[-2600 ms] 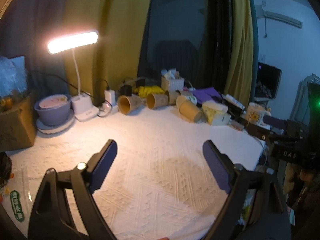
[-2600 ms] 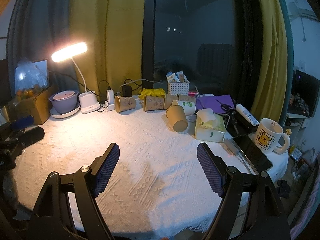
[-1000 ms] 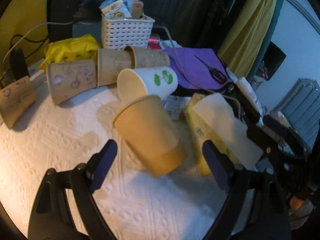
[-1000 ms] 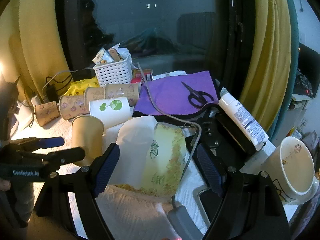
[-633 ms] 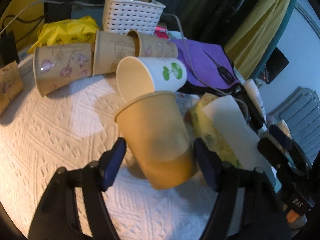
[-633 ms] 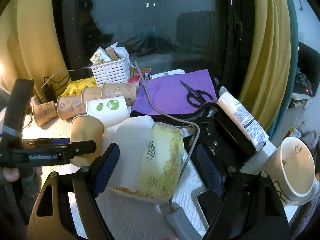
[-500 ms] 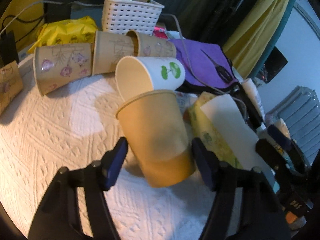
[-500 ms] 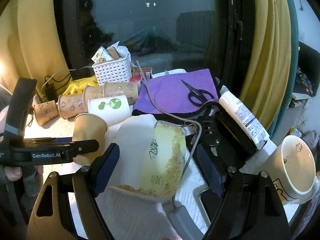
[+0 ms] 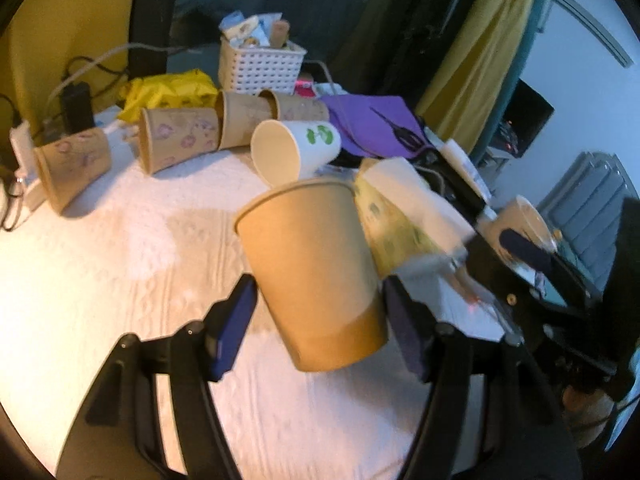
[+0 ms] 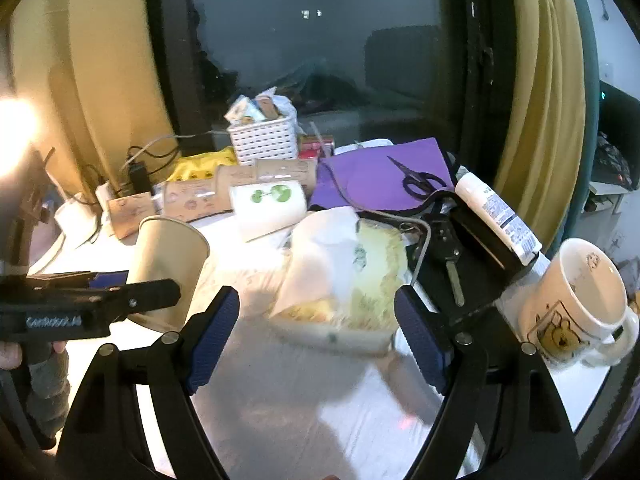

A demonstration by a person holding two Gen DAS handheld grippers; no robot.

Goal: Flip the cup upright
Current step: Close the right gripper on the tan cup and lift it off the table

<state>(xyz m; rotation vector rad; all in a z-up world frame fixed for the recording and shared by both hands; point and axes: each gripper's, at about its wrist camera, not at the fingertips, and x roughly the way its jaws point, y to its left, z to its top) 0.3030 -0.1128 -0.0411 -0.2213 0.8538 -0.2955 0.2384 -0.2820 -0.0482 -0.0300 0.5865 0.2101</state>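
Note:
My left gripper point(image 9: 320, 320) is shut on a plain tan paper cup point(image 9: 316, 272) and holds it off the white tablecloth, tilted with its mouth up and away from me. The same cup point(image 10: 168, 264) shows in the right wrist view with the left gripper's arm point(image 10: 80, 304) across it. My right gripper point(image 10: 316, 332) is open and empty, hovering over a tissue pack point(image 10: 352, 276).
A white cup with a green print point(image 9: 296, 152) and several brown printed cups point(image 9: 180, 140) lie on their sides behind. A white basket point(image 9: 260, 64), purple folder with scissors point(image 10: 416, 180), lotion tube point(image 10: 496, 212), car key point(image 10: 452, 268) and cartoon mug point(image 10: 580, 304) crowd the right.
My left gripper closed on the tan cup and lifted it, turning its mouth upward. The right gripper stayed open over the tissue pack.

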